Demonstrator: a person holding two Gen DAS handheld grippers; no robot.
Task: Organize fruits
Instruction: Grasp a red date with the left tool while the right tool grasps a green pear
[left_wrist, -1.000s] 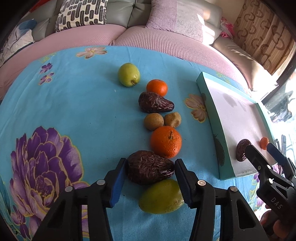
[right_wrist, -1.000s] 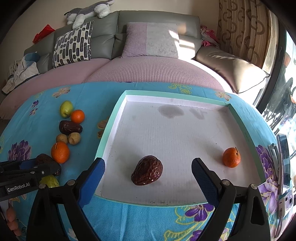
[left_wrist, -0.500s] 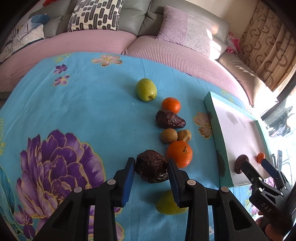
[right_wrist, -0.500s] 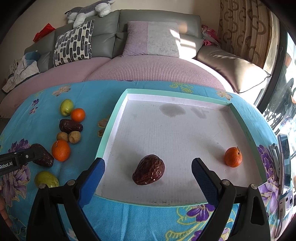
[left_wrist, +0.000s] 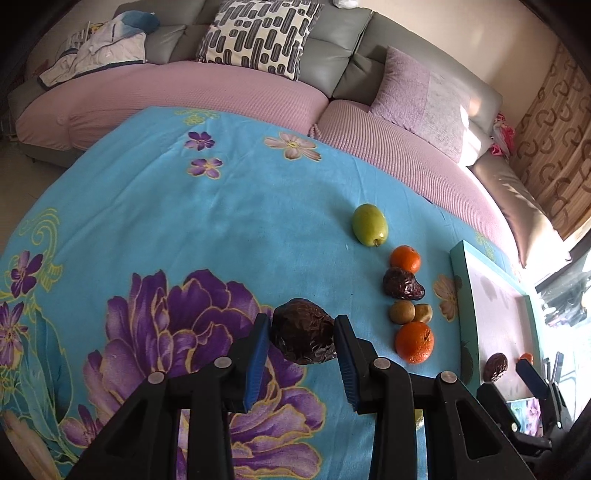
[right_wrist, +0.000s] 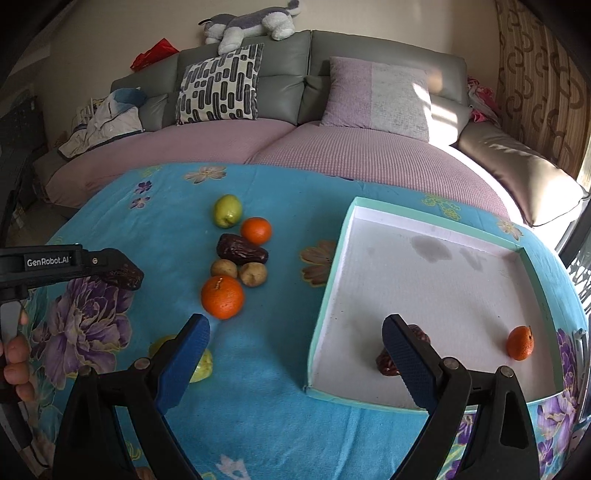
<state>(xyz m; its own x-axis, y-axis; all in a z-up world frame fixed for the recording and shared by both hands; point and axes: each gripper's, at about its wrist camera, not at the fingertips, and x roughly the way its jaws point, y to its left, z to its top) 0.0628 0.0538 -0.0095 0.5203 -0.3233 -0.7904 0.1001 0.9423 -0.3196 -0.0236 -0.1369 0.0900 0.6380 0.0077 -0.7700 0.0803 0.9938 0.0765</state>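
My left gripper is shut on a wrinkled dark brown fruit and holds it above the blue flowered cloth; the same gripper shows at the left of the right wrist view. On the cloth lie a green fruit, a small orange, another dark brown fruit, two small brown fruits, a big orange and a yellow-green fruit. The teal-rimmed tray holds a dark fruit and a small orange. My right gripper is open over the tray's near left corner.
A pink and grey sofa with cushions curves behind the table. A phone lies at the table's right edge beyond the tray. A person's fingers hold the left gripper's handle.
The left gripper shut on the dark brown fruit and lifted it up and leftward off the cloth. The right gripper swung left, from over the tray's middle to its left corner.
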